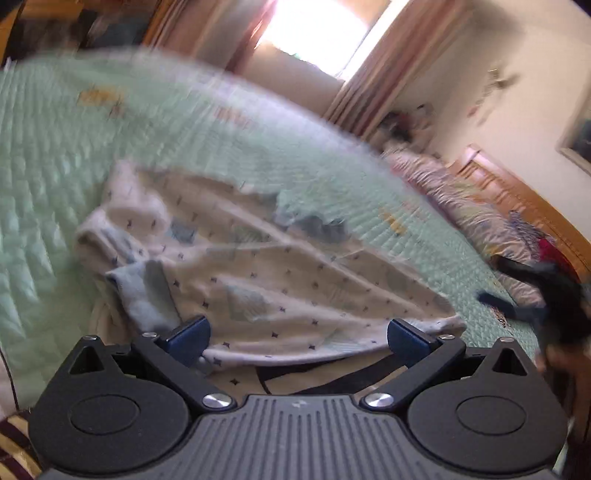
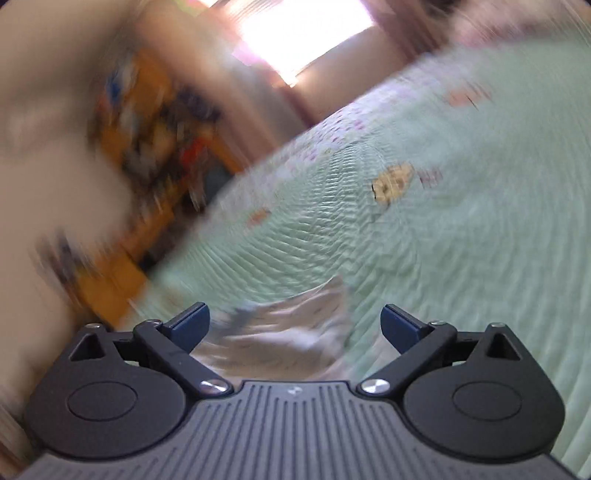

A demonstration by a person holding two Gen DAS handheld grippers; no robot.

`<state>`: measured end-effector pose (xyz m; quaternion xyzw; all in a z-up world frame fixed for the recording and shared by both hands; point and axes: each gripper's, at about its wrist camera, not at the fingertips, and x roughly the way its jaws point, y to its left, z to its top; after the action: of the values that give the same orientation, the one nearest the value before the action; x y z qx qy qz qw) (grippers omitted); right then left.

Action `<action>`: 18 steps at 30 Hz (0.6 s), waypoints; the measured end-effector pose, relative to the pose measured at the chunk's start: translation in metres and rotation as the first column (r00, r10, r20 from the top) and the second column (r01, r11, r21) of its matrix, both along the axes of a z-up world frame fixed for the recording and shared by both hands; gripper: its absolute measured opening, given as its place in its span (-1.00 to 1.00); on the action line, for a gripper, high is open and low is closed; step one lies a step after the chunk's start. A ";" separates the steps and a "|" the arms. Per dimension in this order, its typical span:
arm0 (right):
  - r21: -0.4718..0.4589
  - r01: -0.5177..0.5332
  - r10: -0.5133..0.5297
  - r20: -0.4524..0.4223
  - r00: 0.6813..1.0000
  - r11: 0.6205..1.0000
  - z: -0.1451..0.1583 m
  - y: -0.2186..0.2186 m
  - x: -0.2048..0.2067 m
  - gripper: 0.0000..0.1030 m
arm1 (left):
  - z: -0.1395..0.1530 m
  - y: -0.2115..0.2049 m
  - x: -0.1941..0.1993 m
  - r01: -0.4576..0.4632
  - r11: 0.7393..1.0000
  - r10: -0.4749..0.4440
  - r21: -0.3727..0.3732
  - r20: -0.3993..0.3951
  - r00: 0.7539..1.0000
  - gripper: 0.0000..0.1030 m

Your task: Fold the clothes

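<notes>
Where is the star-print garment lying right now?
In the left wrist view, the garment lies crumpled on the green quilt, just ahead of the open left gripper.

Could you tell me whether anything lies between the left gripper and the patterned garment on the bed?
Nothing visible does. The left gripper has its jaws wide apart right over the near hem of the white patterned garment, which lies crumpled on the green quilt.

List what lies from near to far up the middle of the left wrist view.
Left claw, jaws wide open → white star-print garment lying crumpled on the bed → bare green quilt → curtains beside the bright window.
</notes>
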<state>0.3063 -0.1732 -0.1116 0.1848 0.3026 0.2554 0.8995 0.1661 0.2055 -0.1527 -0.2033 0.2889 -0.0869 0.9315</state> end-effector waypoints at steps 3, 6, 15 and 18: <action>-0.290 -0.106 0.123 0.040 0.992 0.951 0.007 0.035 0.031 -0.11 | 0.000 -0.015 0.001 0.011 0.996 -0.011 0.094 -0.006 1.000 0.99; -0.570 -0.220 0.307 0.059 0.950 0.792 0.010 0.075 0.043 -0.44 | 0.000 -0.016 0.002 0.017 0.993 -0.016 0.119 -0.008 1.000 0.99; -0.737 -0.372 0.471 -0.082 0.878 0.564 -0.004 0.113 0.059 -0.16 | -0.006 -0.003 0.000 0.019 0.999 -0.020 0.041 0.022 1.000 0.99; -0.733 -0.373 0.489 -0.064 0.870 0.569 -0.002 0.116 0.057 0.05 | -0.005 -0.004 0.000 0.019 0.999 -0.020 0.041 0.024 0.999 0.99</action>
<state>0.3634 -0.0576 -0.1131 -0.2847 0.3473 0.3390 0.8267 0.1663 0.2010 -0.1579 -0.1802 0.2810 -0.0926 0.9381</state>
